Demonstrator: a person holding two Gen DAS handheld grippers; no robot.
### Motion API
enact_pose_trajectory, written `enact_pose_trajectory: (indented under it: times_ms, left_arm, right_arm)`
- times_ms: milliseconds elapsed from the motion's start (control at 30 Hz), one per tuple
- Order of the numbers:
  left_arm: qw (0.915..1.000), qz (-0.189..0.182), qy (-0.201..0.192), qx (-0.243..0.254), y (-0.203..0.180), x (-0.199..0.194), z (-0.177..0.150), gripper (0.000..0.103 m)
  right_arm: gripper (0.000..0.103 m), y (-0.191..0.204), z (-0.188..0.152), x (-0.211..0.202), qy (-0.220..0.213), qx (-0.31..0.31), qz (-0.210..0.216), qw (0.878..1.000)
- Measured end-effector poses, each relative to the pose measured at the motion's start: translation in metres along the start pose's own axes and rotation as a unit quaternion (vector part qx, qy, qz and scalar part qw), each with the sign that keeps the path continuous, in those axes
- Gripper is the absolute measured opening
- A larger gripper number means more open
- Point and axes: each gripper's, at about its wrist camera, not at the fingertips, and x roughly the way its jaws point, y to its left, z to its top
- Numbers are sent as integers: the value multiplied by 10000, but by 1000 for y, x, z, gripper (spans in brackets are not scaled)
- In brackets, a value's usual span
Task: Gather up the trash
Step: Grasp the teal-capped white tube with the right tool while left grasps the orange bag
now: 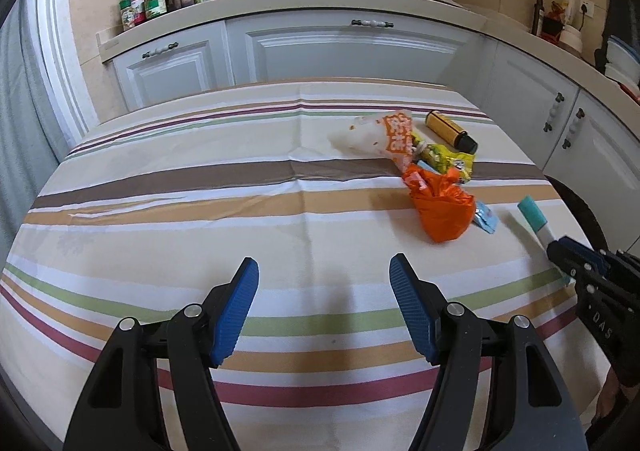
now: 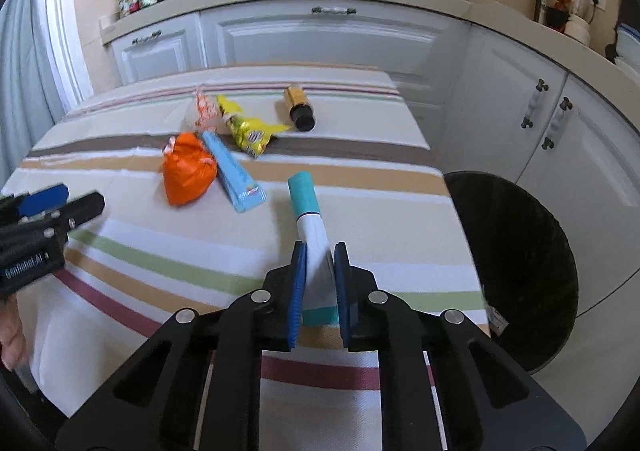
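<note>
We've got our right gripper (image 2: 320,251) clamped on the teal-and-white tube (image 2: 310,219), near the table's bin-side edge. Our left gripper (image 1: 324,271) hangs wide open, empty, over the striped tablecloth (image 1: 200,187). Beyond the tube: orange bag (image 2: 186,173), blue box (image 2: 234,177), yellow wrapper (image 2: 248,129), amber bottle (image 2: 300,107).

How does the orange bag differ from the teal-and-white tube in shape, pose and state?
The orange bag is a crumpled, knotted lump; the teal-and-white tube is long and straight.
The bag lies loose on the striped tablecloth; the tube is clamped at its flat end by the right tool.
The bag is one colour; the tube has two.
Both sit over the table.
</note>
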Motion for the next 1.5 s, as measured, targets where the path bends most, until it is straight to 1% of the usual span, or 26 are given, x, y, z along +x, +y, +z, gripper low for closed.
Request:
enact_pose_trajectory:
  times_ms: [133,267,633,833,1133,1233,1300,1367,1400,1433,1500]
  left_arm:
    - [9999,-89,-26,49,-7,0,2,66]
    - [9998,-171,-32,120,-16,3,6,66]
    - [9991,-348,-48,224,-37,10,17,66]
    - [9986,-447,-69,259,-50,15,23,69]
    - [9985,-448,-48,317,-62,32,37,69]
    - [9983,-477,38,331,-62,38,39,69]
    - [9981,-517,103,331,-60,41,39,63]
    - [9978,-529,148,363,-60,43,38,50]
    - [9977,-519,179,394,-61,44,37,46]
    - [9975,-522,206,419,-62,45,36,43]
    - [9975,-519,187,449,-61,44,35,43]
  right_arm:
    - [14,-7,6,-6,-223,149,-86,9996]
    - [14,-16,15,-5,-319,275,-143,9990]
    - [14,-35,25,6,-304,525,-240,9979]
    - [14,-44,26,9,-289,607,-239,9975]
    - [14,-56,29,7,-339,704,-240,9967]
    - [14,-58,29,8,-321,736,-223,9965]
    - [14,-59,29,8,-326,741,-224,9965]
    - [14,-59,29,8,-329,738,-229,9965]
    - [14,-59,29,8,-328,740,-229,9965]
    - [14,-59,29,8,-329,739,-223,9965]
    - [14,-59,29,7,-334,731,-232,9965]
